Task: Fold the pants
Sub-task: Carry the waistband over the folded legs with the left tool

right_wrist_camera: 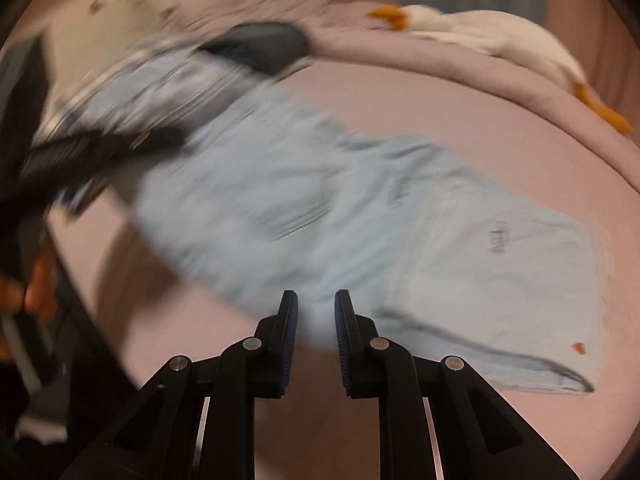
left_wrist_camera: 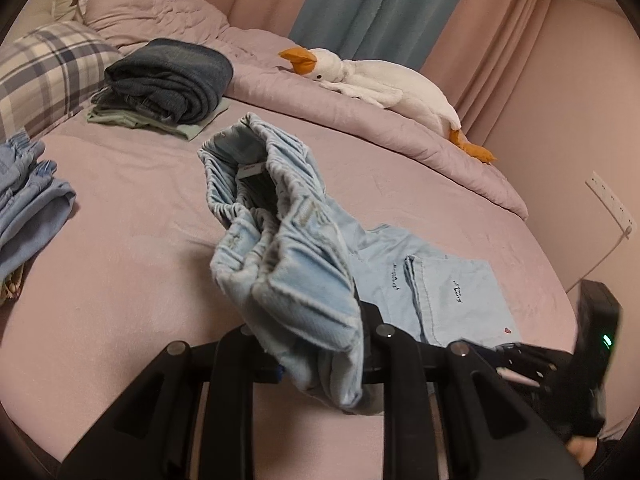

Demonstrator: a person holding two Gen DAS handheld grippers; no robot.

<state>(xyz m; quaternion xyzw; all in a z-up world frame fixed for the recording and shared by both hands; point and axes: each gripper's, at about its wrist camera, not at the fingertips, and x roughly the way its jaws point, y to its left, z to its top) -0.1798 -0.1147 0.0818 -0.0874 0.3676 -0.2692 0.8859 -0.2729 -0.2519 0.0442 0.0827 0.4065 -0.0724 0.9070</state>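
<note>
- Left gripper (left_wrist_camera: pixel 320 344) was clamped on the pale blue pants (left_wrist_camera: pixel 288 264), waistband end lifted off the pink bed (left_wrist_camera: pixel 120 240).
- Right gripper (right_wrist_camera: pixel 316 332) pinched the same pants' edge, jaws nearly closed.

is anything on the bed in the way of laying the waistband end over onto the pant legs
Nothing visible. The left gripper holds the light blue pants by the waistband end; the legs lie flat on bare sheet. The folded dark stack and plush goose sit farther back, apart from the pants.
</note>
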